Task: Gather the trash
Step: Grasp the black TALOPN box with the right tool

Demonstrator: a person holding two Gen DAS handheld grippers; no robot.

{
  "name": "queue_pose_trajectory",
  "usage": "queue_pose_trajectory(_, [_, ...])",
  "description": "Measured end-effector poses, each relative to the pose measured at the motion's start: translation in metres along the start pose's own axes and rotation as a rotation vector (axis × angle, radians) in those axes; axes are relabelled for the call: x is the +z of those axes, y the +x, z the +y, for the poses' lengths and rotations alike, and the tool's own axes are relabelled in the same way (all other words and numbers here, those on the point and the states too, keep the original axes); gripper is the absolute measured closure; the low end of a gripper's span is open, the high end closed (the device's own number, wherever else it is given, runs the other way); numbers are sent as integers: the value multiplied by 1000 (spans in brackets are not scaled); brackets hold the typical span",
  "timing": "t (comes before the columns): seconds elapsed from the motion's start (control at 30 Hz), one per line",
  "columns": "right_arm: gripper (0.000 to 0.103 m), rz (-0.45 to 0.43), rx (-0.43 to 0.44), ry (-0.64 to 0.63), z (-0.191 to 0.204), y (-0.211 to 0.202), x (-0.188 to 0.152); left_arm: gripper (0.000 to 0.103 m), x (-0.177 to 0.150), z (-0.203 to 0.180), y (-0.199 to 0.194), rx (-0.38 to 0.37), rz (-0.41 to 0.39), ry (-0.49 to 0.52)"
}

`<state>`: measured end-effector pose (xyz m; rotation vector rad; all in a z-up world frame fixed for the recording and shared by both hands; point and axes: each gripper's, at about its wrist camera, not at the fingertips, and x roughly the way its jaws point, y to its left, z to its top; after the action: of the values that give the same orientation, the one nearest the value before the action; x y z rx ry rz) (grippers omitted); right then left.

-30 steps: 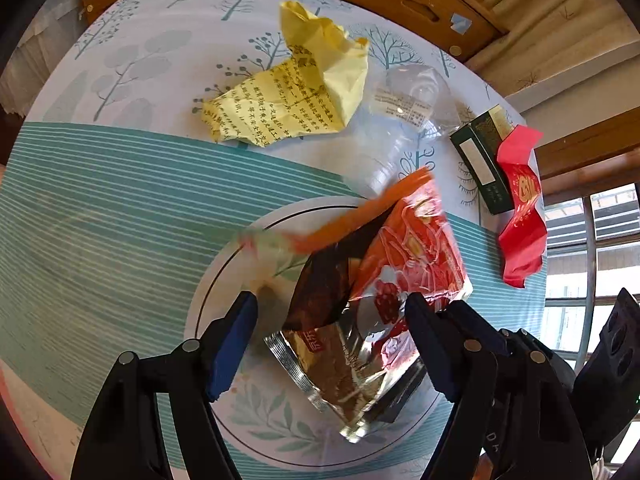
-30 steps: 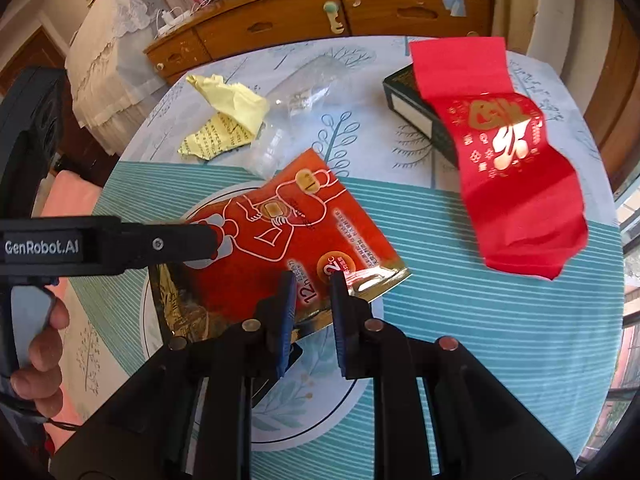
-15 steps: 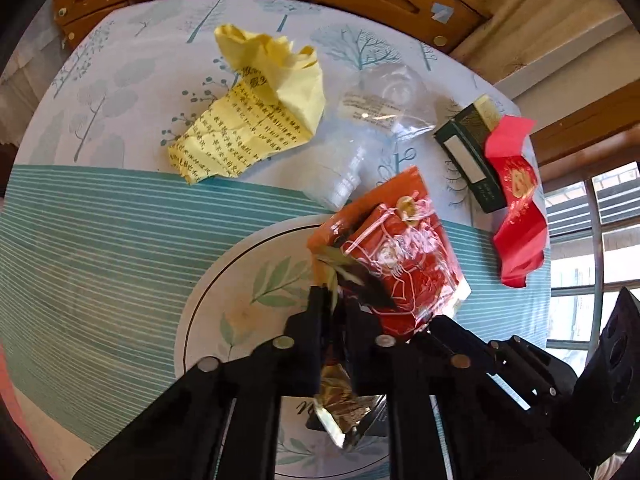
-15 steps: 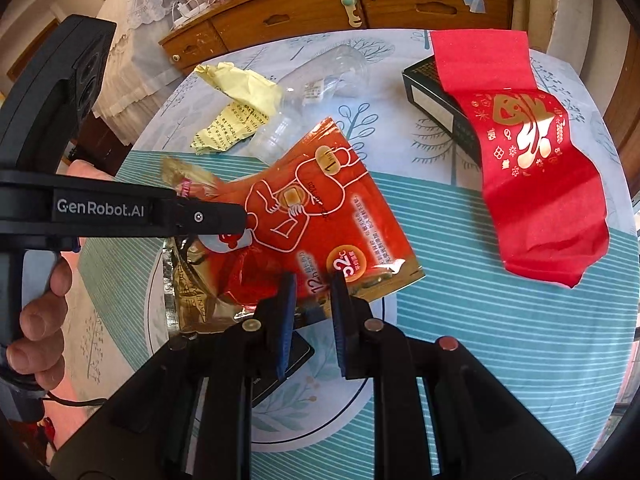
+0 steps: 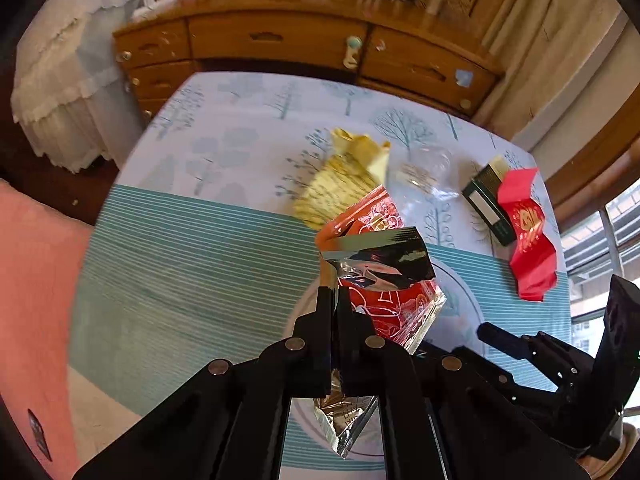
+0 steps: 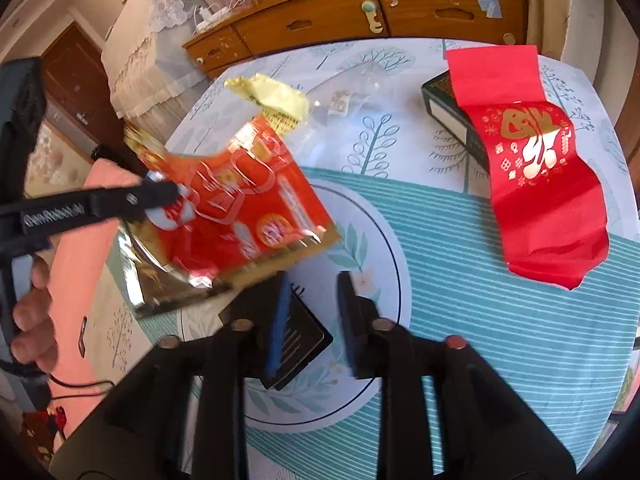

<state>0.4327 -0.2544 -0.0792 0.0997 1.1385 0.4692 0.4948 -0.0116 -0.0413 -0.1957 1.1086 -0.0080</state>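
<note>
**Foil wrapper pinched by left gripper, lifted off the counter**

Left gripper [image 5: 335,304] is clamped tight on the red-and-gold foil wrapper [image 5: 394,308], w/ the pouch hanging clear of the counter [image 5: 192,256]. Right gripper [image 6: 311,280] has its jaws opening, nothing between the pads; wrapper's gold edge sits just beside its left finger.

Left wrist view shows the wrapper's silver inner side folded over at the top and crinkled foil poking out under the jaws. Right wrist view shows what that one can't: the printed red front [image 6: 240,208], a hand [image 6: 34,320] on the left gripper's handle, and a small dark flat object [image 6: 298,340] on the counter's round leaf print, behind the right fingers.

Readable writing: "GenRobot.AI" on the left gripper's arm, blurred. Wrapper text too smeared to read.

Also on the counter, further back: crumpled yellow paper [image 6: 276,98] w/ printed lines, clear plastic [image 6: 344,104], dark green box [image 6: 452,108], red paper w/ gold characters [image 6: 532,168] draped over the box
</note>
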Motion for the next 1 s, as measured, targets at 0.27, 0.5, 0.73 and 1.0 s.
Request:
queue_pose_trajectory(0.27, [34,64,-16,-138,26,18,-15,101,-11,33,-33,46,-47,-32])
queue_pose_trajectory(0.5, [26,90,-80,-292,55,28,-29,101,-20,43,-42,46,-47,-57])
queue_pose_trajectory(0.73, [32,87,-206,-394,76,32,-47,101,-32,48,-50,49,-51,-53])
queue_pose_trajectory(1.0, [53,39,-251,-277,76,15,-53,101,-56,60,-76,40,-69,-35])
